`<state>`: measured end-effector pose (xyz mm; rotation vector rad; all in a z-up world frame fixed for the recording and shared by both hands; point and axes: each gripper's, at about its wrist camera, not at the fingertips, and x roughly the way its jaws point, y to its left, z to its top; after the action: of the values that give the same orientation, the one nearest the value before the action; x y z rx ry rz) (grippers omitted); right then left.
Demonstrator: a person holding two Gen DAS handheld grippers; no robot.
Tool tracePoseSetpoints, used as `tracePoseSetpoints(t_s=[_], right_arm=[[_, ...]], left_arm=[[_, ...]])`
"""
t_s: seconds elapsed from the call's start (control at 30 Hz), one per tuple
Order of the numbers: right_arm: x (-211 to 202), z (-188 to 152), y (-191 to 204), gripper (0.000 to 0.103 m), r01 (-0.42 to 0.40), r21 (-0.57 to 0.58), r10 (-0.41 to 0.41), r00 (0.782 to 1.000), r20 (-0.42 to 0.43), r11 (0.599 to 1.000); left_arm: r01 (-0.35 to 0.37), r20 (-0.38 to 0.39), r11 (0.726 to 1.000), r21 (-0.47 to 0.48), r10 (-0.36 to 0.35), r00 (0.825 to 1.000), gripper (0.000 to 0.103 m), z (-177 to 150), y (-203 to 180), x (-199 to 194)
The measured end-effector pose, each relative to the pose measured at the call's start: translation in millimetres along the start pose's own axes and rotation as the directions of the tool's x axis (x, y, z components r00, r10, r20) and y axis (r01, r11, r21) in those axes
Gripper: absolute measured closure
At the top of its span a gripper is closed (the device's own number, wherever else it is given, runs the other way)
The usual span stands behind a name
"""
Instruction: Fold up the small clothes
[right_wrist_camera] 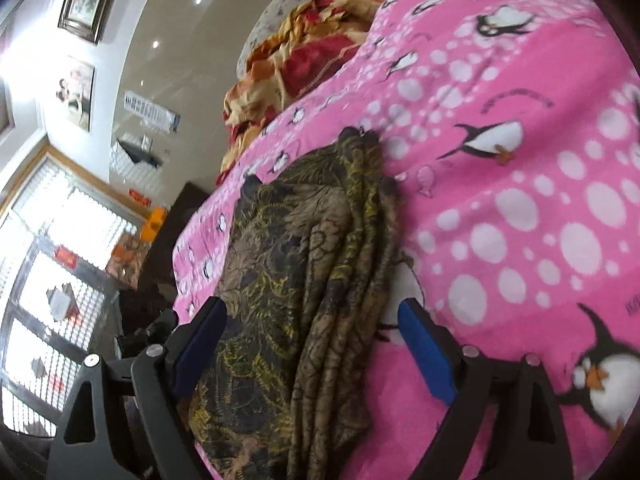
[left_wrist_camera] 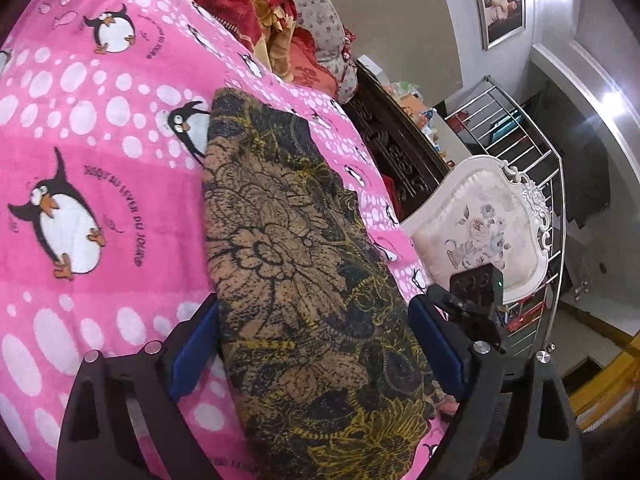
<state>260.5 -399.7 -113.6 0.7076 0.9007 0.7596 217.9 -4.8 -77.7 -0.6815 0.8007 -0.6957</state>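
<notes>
I had the pink penguin blanket (left_wrist_camera: pixel 80 184) filling most of both views, spread over the bed, and on it lay the brown floral garment (left_wrist_camera: pixel 296 264), already doubled into a long narrow band with several stacked folded edges showing in the right wrist view (right_wrist_camera: pixel 348 264). I judged the fold to be partly done, with a further fold across the length most likely still owed. My left claw (left_wrist_camera: pixel 316 344) stood released, its blue pads either side of the near end of the band, not pinching it. My right claw (right_wrist_camera: pixel 312 344) was likewise spread wide, straddling the other end, empty. The next move, as I read it, called for closing on one end through all the layers at once, without catching the blanket beneath, and carrying it over to the far end squarely. I could not tell what kind of garment it was, nor see the near ends, cut off at the frame bottoms. The right view was slightly blurred.
</notes>
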Motion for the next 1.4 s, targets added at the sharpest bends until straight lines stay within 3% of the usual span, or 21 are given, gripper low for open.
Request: tracePoseSetpoints(t_s=[0.17, 0.23, 0.27, 0.3, 0.4, 0.47, 0.6, 0.67, 0.73, 0.77, 0.8, 0.87, 0.93, 1.1, 1.33, 1.4], right_arm=[[28, 19, 7, 0.012, 0.07, -0.098, -0.073, 0.997, -0.036, 0.993], [34, 21, 12, 0.019, 0.07, -0.129, -0.077, 0.996, -0.05, 0.989], [33, 18, 15, 0.033, 0.013, -0.146, -0.023, 0.997, -0.068, 0.989], [32, 16, 16, 0.038, -0.012, -0.153, 0.0, 0.997, -0.079, 0.988], [29, 11, 13, 0.041, -0.026, -0.14, 0.014, 0.996, -0.085, 0.99], [36, 14, 7, 0.048, 0.014, -0.113, -0.026, 0.994, -0.107, 0.994], [42, 16, 7, 0.047, 0.038, -0.132, -0.054, 0.991, -0.121, 0.991], [39, 14, 6, 0.048, 0.025, -0.125, -0.039, 0.993, -0.112, 0.992], [40, 13, 8, 0.049, 0.022, -0.127, -0.036, 0.994, -0.108, 0.992], [40, 12, 9, 0.053, 0.032, -0.137, -0.047, 0.993, -0.107, 0.99], [41, 11, 11, 0.059, 0.042, -0.145, -0.058, 0.992, -0.11, 0.989], [44, 11, 17, 0.068, 0.054, -0.152, -0.072, 0.991, -0.115, 0.987], [43, 9, 27, 0.073, 0.059, -0.167, -0.079, 0.99, -0.114, 0.984], [47, 3, 30, 0.076, 0.023, -0.048, -0.028, 0.993, -0.111, 0.999], [104, -16, 66, 0.076, -0.05, -0.051, 0.04, 0.983, -0.181, 0.997], [118, -18, 74, 0.076, -0.069, -0.047, 0.059, 0.981, -0.185, 0.997]], left_arm=[[-0.011, -0.02, 1.0, 0.011, 0.012, 1.0, 0.027, 4, -6, 7], [-0.029, -0.019, 0.999, 0.027, 0.03, 0.999, 0.032, 4, -8, 5], [-0.053, -0.019, 0.998, 0.04, 0.054, 0.998, 0.042, 4, -8, 4], [-0.073, -0.022, 0.996, 0.051, 0.075, 0.997, 0.051, 3, -7, 3], [-0.176, -0.027, 0.983, 0.049, 0.177, 0.984, 0.067, 5, 2, 7], [-0.195, -0.026, 0.98, 0.048, 0.196, 0.98, 0.067, 8, 2, 12], [-0.208, -0.039, 0.974, 0.084, 0.212, 0.976, 0.054, 7, -6, 21], [-0.224, -0.028, 0.97, 0.093, 0.227, 0.973, 0.055, 8, -8, 23], [-0.259, -0.003, 0.963, 0.077, 0.26, 0.966, 0.072, 8, -6, 23], [-0.275, 0.004, 0.96, 0.051, 0.275, 0.962, 0.089, 9, -2, 22], [-0.278, 0.005, 0.96, 0.031, 0.278, 0.961, 0.098, 10, 1, 22], [-0.289, 0.014, 0.957, 0.024, 0.289, 0.957, 0.103, 10, -1, 18], [-0.312, 0.022, 0.949, 0.051, 0.311, 0.95, 0.103, 11, -9, 11], [-0.337, 0.026, 0.939, 0.072, 0.336, 0.942, 0.103, 20, -11, -14], [-0.393, 0.075, 0.919, 0.023, 0.391, 0.917, 0.103, 26, 25, -84], [-0.427, 0.097, 0.904, 0.013, 0.424, 0.901, 0.103, 26, 37, -107]])
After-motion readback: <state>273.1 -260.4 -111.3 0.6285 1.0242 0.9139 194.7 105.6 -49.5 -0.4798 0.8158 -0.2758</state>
